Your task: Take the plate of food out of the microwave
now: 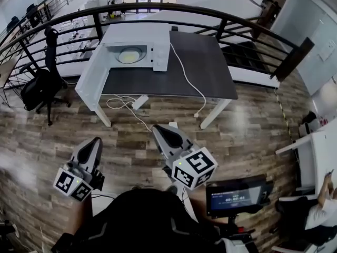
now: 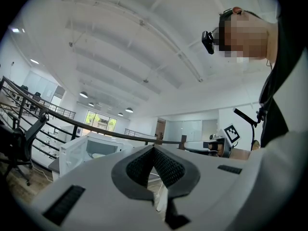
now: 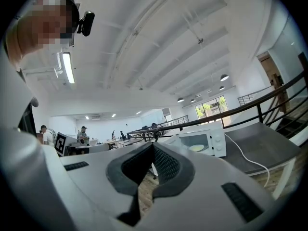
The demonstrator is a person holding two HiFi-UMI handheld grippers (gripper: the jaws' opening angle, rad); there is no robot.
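A white microwave (image 1: 138,47) stands on the far left part of a dark grey table (image 1: 205,62), its door (image 1: 92,77) swung open to the left. Inside lies a plate of pale yellow food (image 1: 130,55), also visible as a small plate (image 3: 196,147) in the right gripper view. Both grippers hover over the wooden floor, well short of the table. My left gripper (image 1: 96,140) is shut and empty, its pads meeting at the tip (image 2: 154,148). My right gripper (image 1: 157,127) is likewise shut on nothing (image 3: 153,145). The microwave (image 2: 94,150) shows left of the left jaws.
A black office chair (image 1: 39,86) stands left of the table. A power strip (image 1: 139,101) and white cable (image 1: 185,75) trail off the table onto the floor. A dark curved railing (image 1: 221,20) runs behind. A screen on a stand (image 1: 237,196) sits near my right side.
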